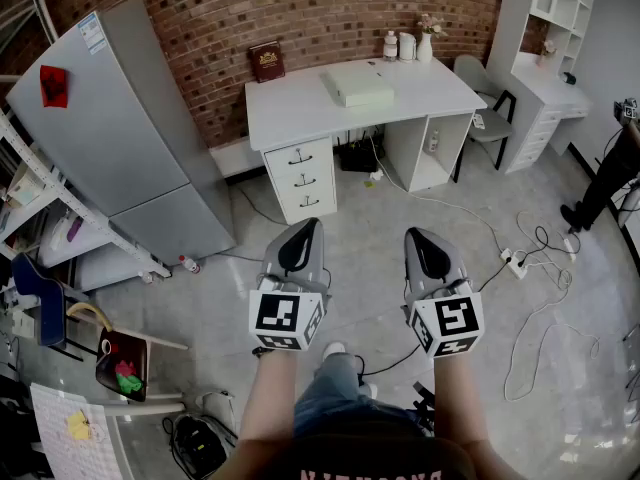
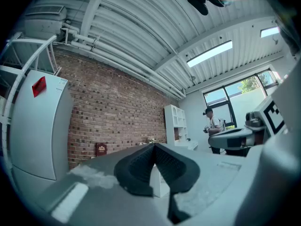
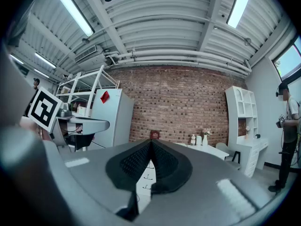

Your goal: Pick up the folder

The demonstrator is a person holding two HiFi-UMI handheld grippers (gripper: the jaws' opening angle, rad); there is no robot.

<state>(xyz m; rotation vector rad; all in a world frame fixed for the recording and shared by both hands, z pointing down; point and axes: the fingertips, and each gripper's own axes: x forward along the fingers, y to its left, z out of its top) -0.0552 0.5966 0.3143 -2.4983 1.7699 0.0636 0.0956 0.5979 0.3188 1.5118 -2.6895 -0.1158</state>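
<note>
A: While the person is standing well back from the white desk (image 1: 290,108), where is the folder (image 1: 358,84) lying?

B: It is lying flat on the desk, towards the back and right of centre, near the brick wall (image 1: 330,8). A dark red book (image 1: 266,61) is leaning against that wall to its left. Bottles (image 1: 398,45) and a vase (image 1: 426,46) are standing at the back right corner.

A: How are the grippers being held?

B: The left gripper (image 1: 312,226) and the right gripper (image 1: 416,234) are hovering side by side over the floor (image 1: 380,218), both pointing towards the desk. In each gripper view the jaws are pressing together at the tips, with nothing between them.

A: What else is showing?

B: A grey refrigerator (image 1: 120,148) is standing left of the desk and a chair (image 1: 485,93) right of it, and cables (image 1: 540,268) are trailing across the floor. Another person (image 1: 608,173) is standing at the right edge.
</note>
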